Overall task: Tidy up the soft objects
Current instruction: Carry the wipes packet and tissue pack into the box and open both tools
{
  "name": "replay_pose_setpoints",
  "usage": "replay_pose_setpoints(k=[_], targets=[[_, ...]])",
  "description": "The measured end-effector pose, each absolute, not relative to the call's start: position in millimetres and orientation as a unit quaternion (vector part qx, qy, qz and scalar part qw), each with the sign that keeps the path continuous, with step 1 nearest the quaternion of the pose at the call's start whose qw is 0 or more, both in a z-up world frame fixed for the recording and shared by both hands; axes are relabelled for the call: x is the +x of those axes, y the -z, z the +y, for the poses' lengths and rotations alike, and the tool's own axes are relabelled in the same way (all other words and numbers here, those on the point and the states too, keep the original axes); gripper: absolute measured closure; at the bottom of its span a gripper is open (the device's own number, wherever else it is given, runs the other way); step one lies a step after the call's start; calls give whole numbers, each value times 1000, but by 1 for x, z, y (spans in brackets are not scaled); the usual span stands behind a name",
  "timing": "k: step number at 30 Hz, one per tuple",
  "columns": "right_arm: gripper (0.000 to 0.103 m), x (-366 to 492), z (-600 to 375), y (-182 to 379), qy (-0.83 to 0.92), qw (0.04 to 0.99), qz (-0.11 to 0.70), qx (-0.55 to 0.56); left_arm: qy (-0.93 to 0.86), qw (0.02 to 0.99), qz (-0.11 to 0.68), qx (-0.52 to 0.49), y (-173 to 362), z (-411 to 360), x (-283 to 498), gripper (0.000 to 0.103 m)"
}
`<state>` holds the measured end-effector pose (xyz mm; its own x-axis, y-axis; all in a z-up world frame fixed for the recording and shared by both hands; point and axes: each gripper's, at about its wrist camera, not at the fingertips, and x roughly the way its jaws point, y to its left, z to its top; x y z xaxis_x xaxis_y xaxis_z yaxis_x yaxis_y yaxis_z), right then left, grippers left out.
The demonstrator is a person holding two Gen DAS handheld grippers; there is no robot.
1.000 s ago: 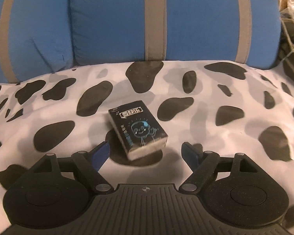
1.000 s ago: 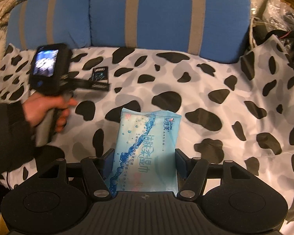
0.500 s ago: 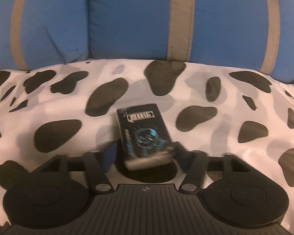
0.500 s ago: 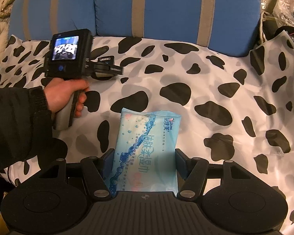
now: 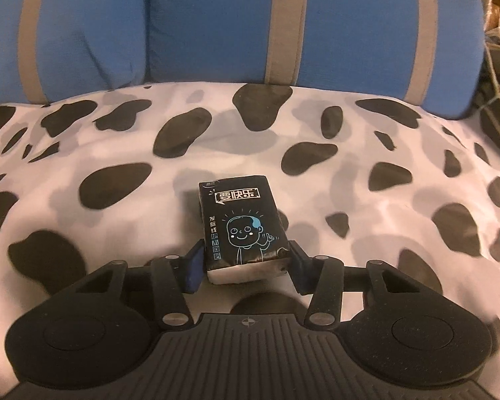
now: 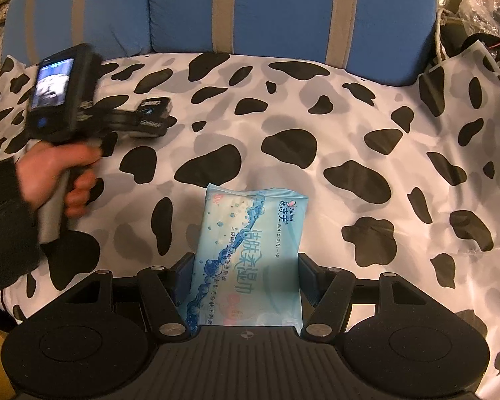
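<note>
Black tissue pack [image 5: 241, 225] sits between your left claw's [image 5: 245, 265] fingers, near end pinched by the blue pads, far end lying on the cow-print sheet [image 5: 366, 153]. That claw is closing right now and the pads already look in contact on both sides, so call it a grip on the pack. Right claw [image 6: 245, 281] is clamped on the pale blue wet-wipe pack [image 6: 250, 250], held by its near end, rest of it flat on the same sheet. So both hands are at the pick stage: two soft packs gripped, neither clearly lifted yet. In the right view your left hand [image 6: 55, 173] and its gripper show motion blur over by the blue striped cushions [image 6: 283, 10], well apart from the wipes. No bin or target spot is visible, so I can't tell where these go. Next move, my read: finish the left squeeze, lift straight up, keep the pack level since you only hold one end and it may droop or slip. Bring both packs side by side.
</note>
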<state>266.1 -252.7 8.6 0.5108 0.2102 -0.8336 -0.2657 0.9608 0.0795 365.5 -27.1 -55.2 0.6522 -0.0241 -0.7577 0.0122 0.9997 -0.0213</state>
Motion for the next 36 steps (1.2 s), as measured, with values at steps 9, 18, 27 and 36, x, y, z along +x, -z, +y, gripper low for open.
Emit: replay_pose_setpoints(k=[9,18,27,36], targets=[[37,263,-243,-5,-144,868,473,-43,25,916,401,9,30,-22,320,55],[37,258,-247,-4,-127,867,482,-5,46,923,381,24,-2,-20,266,55],[37,241,-250,-12,-120,874,472,10,70,928,364,31,-28,-10,209,55],[37,212,-237,-19,-134,876,464,18,87,932,352,15,-46,4,161,55]])
